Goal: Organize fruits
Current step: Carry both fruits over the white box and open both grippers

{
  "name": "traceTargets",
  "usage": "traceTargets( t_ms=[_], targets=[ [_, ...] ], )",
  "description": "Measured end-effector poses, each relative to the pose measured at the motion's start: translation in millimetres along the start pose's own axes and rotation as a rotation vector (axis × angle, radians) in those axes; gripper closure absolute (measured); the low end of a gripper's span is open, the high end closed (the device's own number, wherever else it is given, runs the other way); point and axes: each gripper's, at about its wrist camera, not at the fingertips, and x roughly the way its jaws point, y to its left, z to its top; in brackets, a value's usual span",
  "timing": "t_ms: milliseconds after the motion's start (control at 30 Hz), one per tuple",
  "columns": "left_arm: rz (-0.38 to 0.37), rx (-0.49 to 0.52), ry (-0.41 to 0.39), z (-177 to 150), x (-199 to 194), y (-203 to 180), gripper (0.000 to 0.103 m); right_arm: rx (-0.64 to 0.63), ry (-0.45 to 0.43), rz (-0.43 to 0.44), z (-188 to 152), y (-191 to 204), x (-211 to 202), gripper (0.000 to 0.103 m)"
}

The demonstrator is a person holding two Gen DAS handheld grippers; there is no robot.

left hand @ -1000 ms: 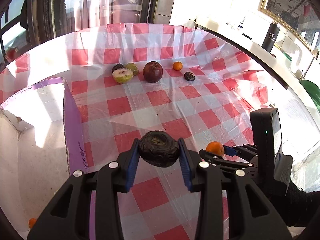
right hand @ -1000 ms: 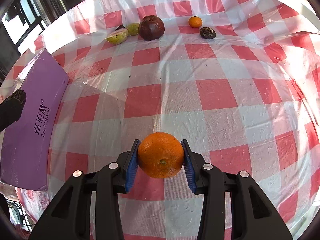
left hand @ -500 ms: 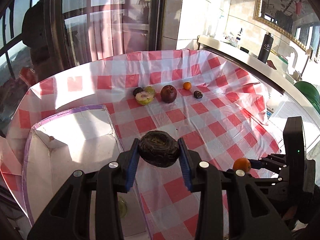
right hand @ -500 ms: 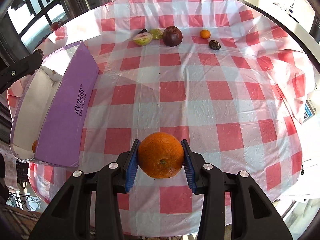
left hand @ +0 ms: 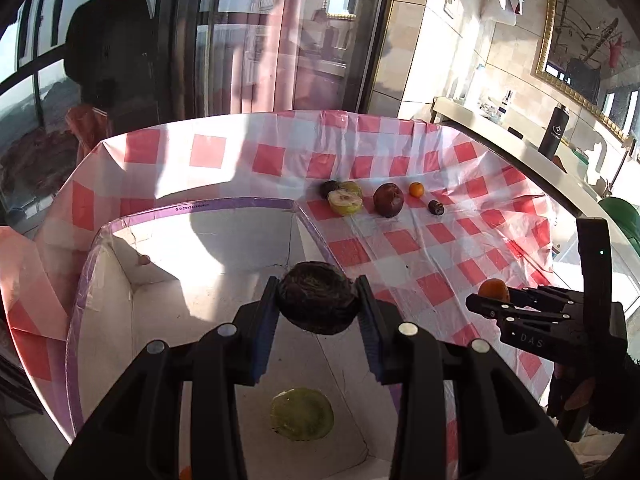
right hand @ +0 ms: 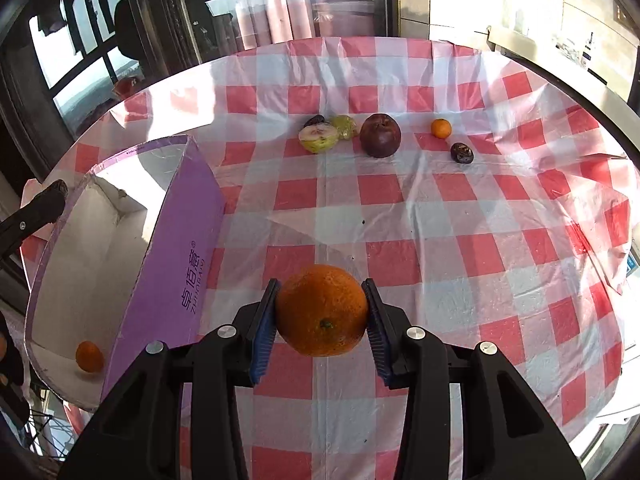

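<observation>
Covering table: red-checked cloth (right hand: 460, 216)

Tablecloth (right hand: 460, 216): red-and-white check, plastic sheen, creased, draped over the table edges.
Windows (left hand: 248, 40): tall dark-framed glass behind the table, pink curtain (left hand: 276, 52) hanging at the middle.
Reflection (left hand: 108, 44): dark standing figure in the pane at left.
Mirror (left hand: 580, 20): gilt-framed, on the tiled wall at right.
Counter (left hand: 500, 128): pale ledge under the mirror, black bottle (left hand: 554, 130) upright on it, small items near.
Green object (left hand: 620, 212): far right edge, partly cut off.
</observation>
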Motion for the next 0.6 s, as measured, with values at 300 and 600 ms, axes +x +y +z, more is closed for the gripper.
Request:
traceTargets(
  t_ms=[300, 600],
  targets=[
    [0.125, 0.067, 0.067, -7.9, -36.9, 25.6, 0.065, -0.255, -0.106, 0.081, 25.6, 101.6, -61.3, 0.063],
    [0.179, -0.040, 0.171, -41.6, -6.6, 88.1, 0.065, -0.558, 0.004, 0.202, 18.4, 178.3, -6.7, 0.063]
  ],
)
